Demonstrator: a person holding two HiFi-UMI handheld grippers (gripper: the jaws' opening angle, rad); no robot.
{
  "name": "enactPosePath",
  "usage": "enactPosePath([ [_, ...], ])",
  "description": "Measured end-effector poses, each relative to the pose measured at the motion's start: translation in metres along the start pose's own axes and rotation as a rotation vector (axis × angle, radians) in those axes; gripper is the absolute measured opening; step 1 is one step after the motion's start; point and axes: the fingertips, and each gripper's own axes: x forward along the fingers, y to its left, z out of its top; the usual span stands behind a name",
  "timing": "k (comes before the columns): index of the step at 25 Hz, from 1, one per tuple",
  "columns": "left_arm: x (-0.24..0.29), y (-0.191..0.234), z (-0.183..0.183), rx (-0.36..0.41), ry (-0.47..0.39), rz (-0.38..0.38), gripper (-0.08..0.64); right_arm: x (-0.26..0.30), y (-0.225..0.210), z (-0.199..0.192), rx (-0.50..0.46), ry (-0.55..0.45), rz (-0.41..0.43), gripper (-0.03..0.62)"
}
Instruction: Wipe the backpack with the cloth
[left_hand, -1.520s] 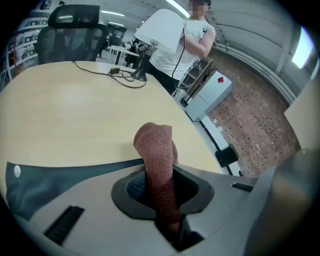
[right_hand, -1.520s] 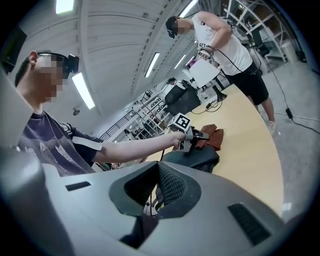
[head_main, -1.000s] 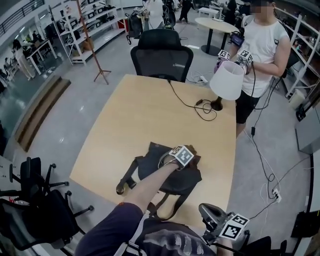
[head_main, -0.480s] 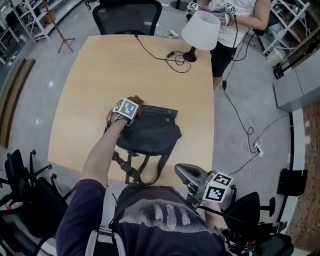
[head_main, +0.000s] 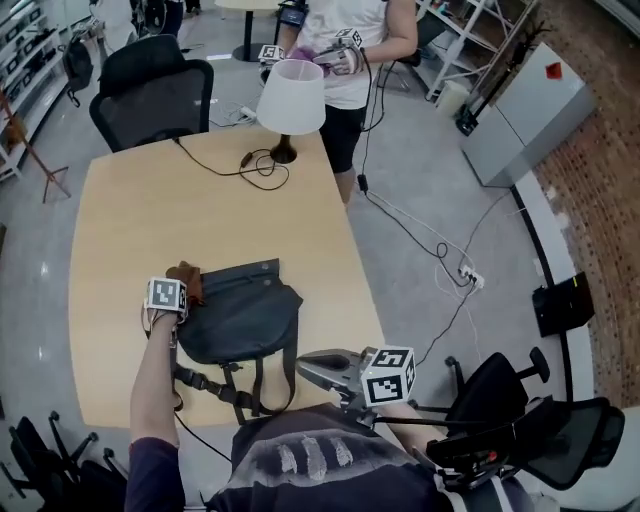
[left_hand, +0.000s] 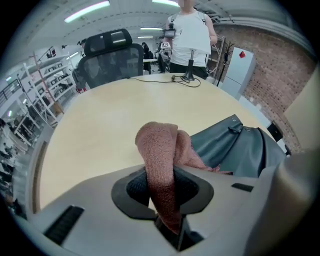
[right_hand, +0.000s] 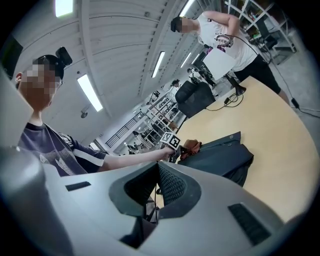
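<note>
Backpack (head_main: 245, 312): dark grey, slumped flat on wooden table (head_main: 130, 200) near front edge, straps trailing toward person; flap down, contents hidden. Left gripper (left_hand: 161, 192) clamped on reddish-brown cloth (left_hand: 159, 145); cloth touches backpack's left corner. Right gripper (right_hand: 156, 187) closed, empty.

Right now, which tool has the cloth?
The left tool, shut on the cloth by the backpack; the right tool is shut on nothing.
</note>
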Motion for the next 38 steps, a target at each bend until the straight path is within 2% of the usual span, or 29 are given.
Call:
enactPosePath([
  [3, -0.018, 0.028, -0.012, -0.039, -0.018, 0.079, 0.078, -0.006, -0.001, 0.007, -0.011, -0.020, -0.013, 0.002],
  [8, -0.060, 0.081, -0.064, -0.195, -0.028, 0.186, 0.078, -0.019, -0.011, 0.009, 0.026, -0.038, -0.011, 0.002],
  [11, -0.068, 0.090, -0.073, -0.216, -0.011, 0.206, 0.078, -0.014, -0.015, 0.021, 0.010, -0.054, -0.013, 0.002],
  [14, -0.062, 0.065, -0.087, -0.197, 0.012, 0.151, 0.078, -0.008, -0.015, 0.020, -0.008, -0.031, 0.000, 0.002],
  [18, -0.050, 0.001, -0.077, -0.152, 0.005, 0.049, 0.078, -0.007, -0.014, 0.016, -0.007, -0.016, 0.025, 0.002],
  [22, -0.048, -0.031, -0.073, -0.098, 0.009, 0.076, 0.078, -0.008, -0.005, 0.012, -0.036, 0.009, 0.066, 0.002],
  [26, -0.047, -0.055, -0.060, -0.105, 0.008, 0.002, 0.078, -0.023, -0.013, 0.013, -0.024, -0.004, 0.056, 0.002],
  [31, -0.045, -0.087, -0.040, 0.028, 0.064, -0.041, 0.078, -0.036, -0.022, 0.017, -0.005, -0.018, 0.057, 0.002],
  [38, -0.025, -0.183, -0.005, 0.064, 0.081, -0.241, 0.078, -0.065, -0.033, 0.016, 0.021, -0.040, 0.045, 0.002],
])
